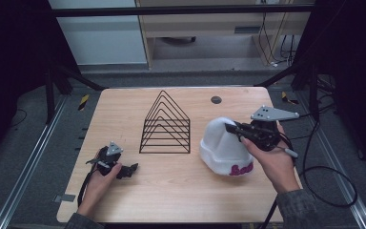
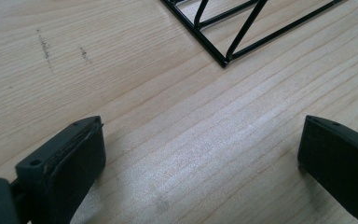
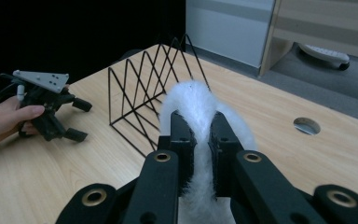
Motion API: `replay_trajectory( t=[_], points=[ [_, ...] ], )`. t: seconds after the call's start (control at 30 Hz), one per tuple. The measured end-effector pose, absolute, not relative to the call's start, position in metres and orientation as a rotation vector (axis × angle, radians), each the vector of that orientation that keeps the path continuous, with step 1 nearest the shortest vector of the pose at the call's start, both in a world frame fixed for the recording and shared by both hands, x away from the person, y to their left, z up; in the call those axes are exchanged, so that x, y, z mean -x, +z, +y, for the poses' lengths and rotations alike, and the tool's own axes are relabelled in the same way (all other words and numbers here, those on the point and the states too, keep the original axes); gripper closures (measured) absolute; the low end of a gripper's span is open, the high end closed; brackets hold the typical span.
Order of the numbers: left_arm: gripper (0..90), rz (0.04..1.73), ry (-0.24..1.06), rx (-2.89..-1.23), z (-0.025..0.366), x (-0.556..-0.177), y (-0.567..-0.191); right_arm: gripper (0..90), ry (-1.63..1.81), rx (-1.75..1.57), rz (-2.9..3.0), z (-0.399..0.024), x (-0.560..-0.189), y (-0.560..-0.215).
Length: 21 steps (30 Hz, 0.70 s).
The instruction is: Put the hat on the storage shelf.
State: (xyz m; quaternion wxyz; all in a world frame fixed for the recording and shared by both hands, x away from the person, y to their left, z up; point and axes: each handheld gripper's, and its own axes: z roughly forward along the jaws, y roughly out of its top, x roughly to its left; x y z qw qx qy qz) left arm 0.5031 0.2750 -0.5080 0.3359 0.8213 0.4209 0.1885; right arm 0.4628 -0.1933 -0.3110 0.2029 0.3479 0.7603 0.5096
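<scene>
Beanie (image 3: 196,100) pinched inside right gripper (image 3: 200,128)

White fuzzy beanie (image 1: 221,143) (pink lettering on cuff); black wire rack (image 1: 166,125); pale wood-grain table (image 1: 171,186).

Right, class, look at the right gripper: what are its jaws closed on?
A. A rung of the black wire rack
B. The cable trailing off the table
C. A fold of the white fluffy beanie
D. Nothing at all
C: in the right gripper view the right gripper has its jaws pinched on a fold of the white beanie, while the wire rack stands apart beside it.
</scene>
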Motion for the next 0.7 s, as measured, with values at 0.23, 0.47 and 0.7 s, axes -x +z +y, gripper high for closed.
replay_trajectory(
  t=[0.23, 0.47, 0.7],
  points=[
    [5.7, 1.114, 0.521, -2.129, 0.274, -0.502, -0.506, 83.3, 1.406, -0.969, 2.11, -0.193, -0.47, -0.295],
    [5.9, 1.071, 0.578, -1.981, 0.27, -0.493, -0.469, 83.3, 1.39, -0.942, 2.118, -0.188, -0.47, -0.279],
    [6.6, 0.961, 0.577, -1.908, 0.254, -0.484, -0.415, 83.2, 1.398, -0.92, 2.085, -0.183, -0.468, -0.262]
  ],
)
